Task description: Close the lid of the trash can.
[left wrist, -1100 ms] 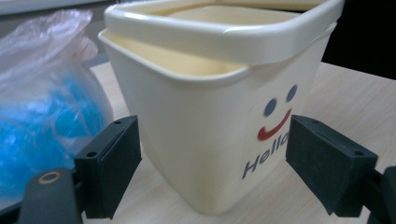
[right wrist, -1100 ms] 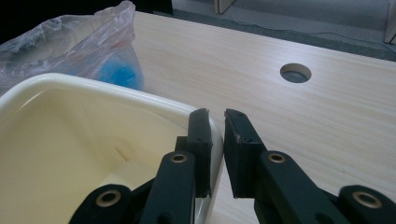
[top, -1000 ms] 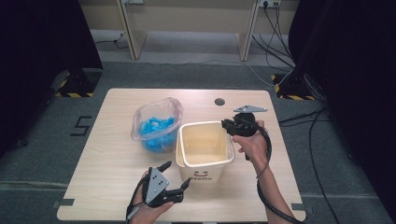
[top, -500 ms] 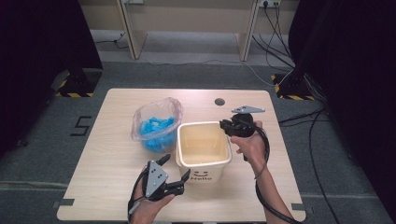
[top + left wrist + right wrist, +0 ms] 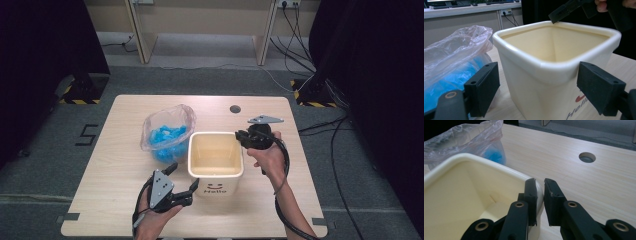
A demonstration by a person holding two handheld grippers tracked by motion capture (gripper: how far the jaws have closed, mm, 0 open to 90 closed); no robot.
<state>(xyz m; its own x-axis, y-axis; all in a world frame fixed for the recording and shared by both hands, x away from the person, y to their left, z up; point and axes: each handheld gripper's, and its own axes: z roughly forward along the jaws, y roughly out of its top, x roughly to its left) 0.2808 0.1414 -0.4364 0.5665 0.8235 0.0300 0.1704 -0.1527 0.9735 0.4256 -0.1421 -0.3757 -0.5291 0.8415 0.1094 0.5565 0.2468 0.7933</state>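
While the right hand-held gripper (image 5: 539, 202) pinches the cream square plastic bin's (image 5: 216, 176) rim w/ the left hand-held gripper (image 5: 180, 184) spread beside it, a thin 1-corner grip could slip, tipping the bin.

Overhead plus two close bin (image 5: 215, 155) views

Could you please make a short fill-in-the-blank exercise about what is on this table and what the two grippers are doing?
1. The right gripper is shut on the ____ of the cream bin.
2. The word printed on the bin's front is ____.
3. The clear plastic bag beside the bin holds ____ items.
4. The jaws of the left gripper stand ____, one on each side of a bin corner.

Missing words: rim; Hello; blue; open
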